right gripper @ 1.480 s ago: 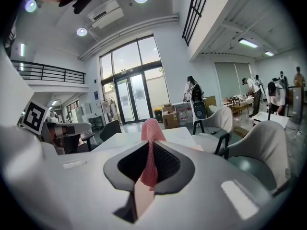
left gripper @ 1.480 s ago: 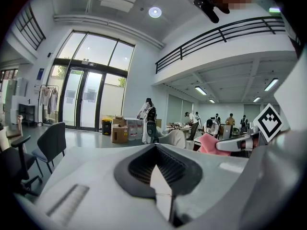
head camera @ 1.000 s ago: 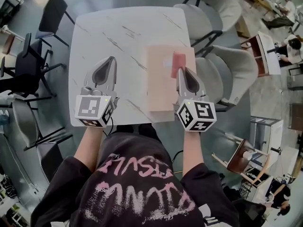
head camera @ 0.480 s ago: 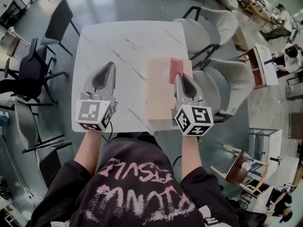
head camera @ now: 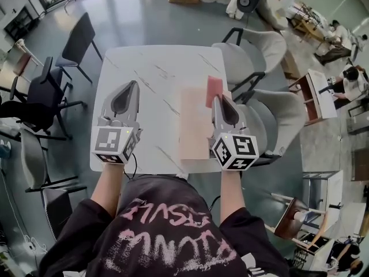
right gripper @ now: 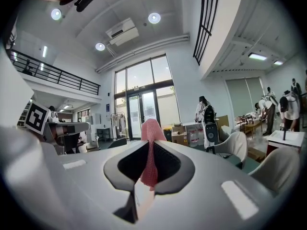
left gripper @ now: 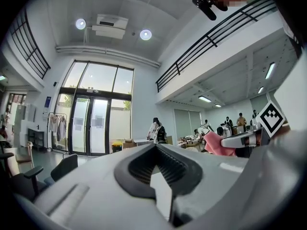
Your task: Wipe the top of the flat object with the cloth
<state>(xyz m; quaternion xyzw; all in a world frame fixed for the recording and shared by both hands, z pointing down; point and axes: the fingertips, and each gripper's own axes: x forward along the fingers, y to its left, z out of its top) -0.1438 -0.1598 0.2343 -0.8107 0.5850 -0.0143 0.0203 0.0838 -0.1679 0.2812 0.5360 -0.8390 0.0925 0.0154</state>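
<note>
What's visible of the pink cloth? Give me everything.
The cloth is salmon pink with a fine mesh-like weave, folded into a narrow strip. It is pinched between the fingers of the right gripper, runs up through them and sticks out past the tips as a rounded flap. From the head view it hangs over the far right corner of the flat board; whether it touches the board cannot be told.

The table (head camera: 155, 68) lies bare across the upper middle of the head view, open from the left gripper (head camera: 132, 86) to the flat object (head camera: 193, 126). Two grey chairs (head camera: 259, 53) crowd its right edge, just beside the right gripper (head camera: 217, 98) and its cloth (head camera: 214, 89). Black chairs (head camera: 78, 33) stand clear at left, across open floor (head camera: 144, 16)
</note>
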